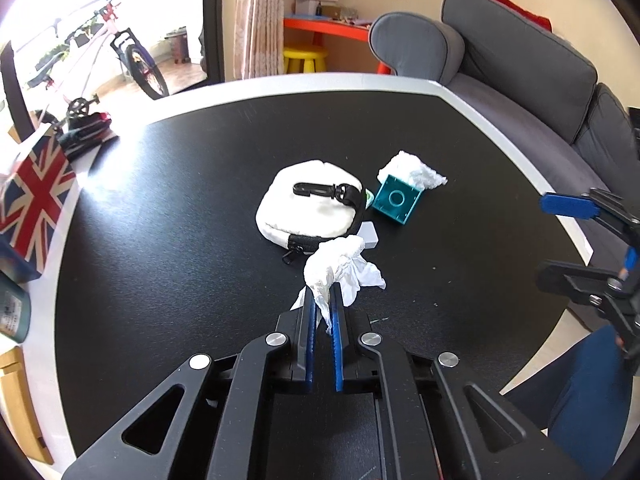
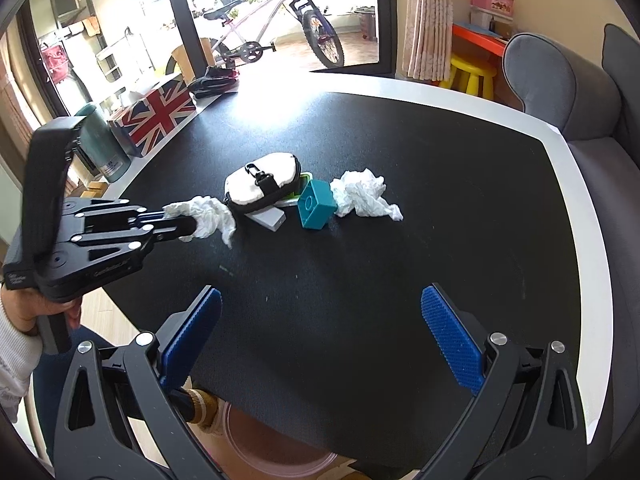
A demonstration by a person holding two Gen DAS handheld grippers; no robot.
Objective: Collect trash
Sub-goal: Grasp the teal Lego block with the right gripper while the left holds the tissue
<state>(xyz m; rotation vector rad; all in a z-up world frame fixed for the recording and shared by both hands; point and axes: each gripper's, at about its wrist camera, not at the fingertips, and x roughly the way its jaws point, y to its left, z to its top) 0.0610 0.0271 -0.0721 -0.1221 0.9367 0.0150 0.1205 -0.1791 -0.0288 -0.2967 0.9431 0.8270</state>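
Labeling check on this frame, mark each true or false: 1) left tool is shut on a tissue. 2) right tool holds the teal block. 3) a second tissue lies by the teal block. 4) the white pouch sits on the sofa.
1) True: the left tool is shut on a crumpled tissue.
2) False: the right tool is open and empty; the teal block sits on the table.
3) True: the second tissue lies beside the block.
4) False: the white pouch is on the table.

Pouch mid-table, block right of it, one tissue behind block, another before pouch.
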